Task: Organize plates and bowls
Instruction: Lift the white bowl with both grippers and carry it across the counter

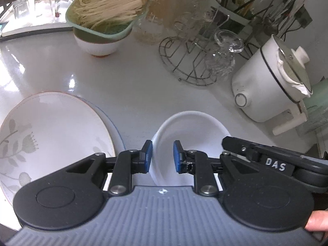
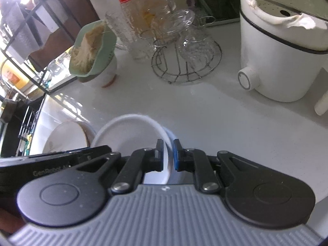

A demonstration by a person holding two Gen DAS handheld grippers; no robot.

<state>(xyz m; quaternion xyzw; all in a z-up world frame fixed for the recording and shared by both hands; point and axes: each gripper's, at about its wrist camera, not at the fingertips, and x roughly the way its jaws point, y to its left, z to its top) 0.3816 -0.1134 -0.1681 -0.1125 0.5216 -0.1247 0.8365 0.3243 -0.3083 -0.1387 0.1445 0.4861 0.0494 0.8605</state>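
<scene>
Floral plate (image 1: 51,127) cut off at left edge; white bowl's (image 1: 192,135) near rim hidden behind gripper body; glassware on wire rack (image 2: 184,61) blurred.

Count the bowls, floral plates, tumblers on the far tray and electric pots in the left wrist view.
Bowls: 2
Floral plates: 1
Tray tumblers: 3
Electric pots: 1
Total: 7
</scene>
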